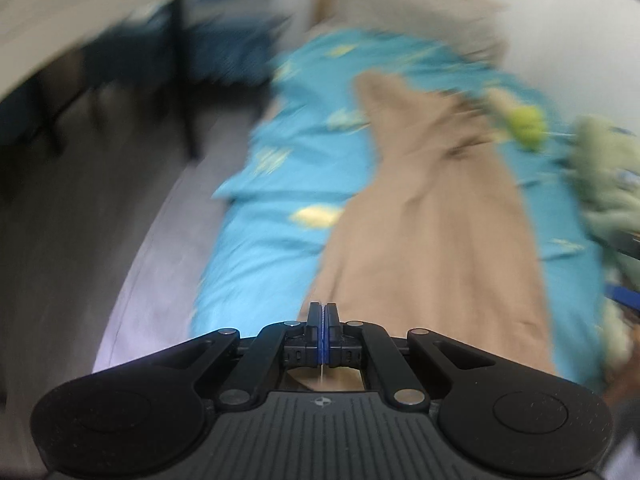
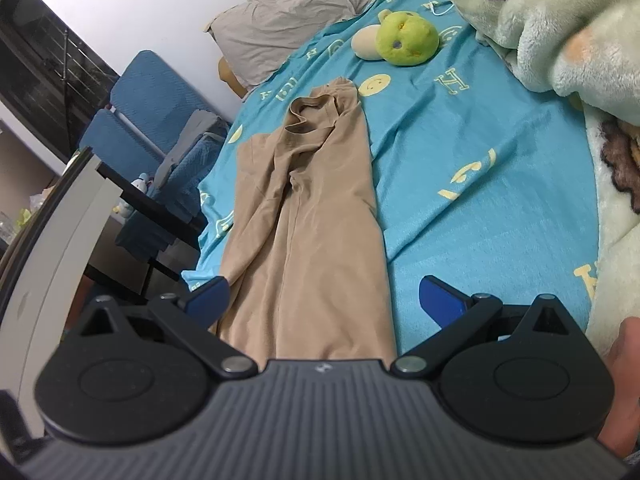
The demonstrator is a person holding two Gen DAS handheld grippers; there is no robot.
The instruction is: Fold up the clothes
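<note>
Left wrist view, blurred: the left tongs [image 1: 322, 316] are clenched, their blue-lined jaws pressed together with a thin pale line between them. They appear to pinch the near hem of the long tan soft-knit garment [image 1: 432, 216], though the blur makes the grip a judgement, not a certainty. The garment stretches straight away from these tongs, its long axis running from the near hem up the turquoise bed sheet with yellow prints [image 1: 280, 208] toward the far end of the bed. It narrows as it goes. Left of the garment, past the sheet's edge, lies grey floor.

Right wrist view, sharp: the right tongs [image 2: 324, 300] are released, blue jaws spread wide and holding nothing. The tan garment [image 2: 308, 216] lies directly ahead, its near hem between the two open jaws and running under the tool body. Its collar is at the far end. It looks already folded lengthwise, with a sleeve laid over the body and soft ridges along the middle. Beyond the collar sits a round lime-green plush toy [image 2: 406, 38]. A fluffy pale green blanket [image 2: 560, 28] is heaped well to the garment's right.

Both tongs are at the near hem, so a fold toward the collar seems likeliest.
</note>
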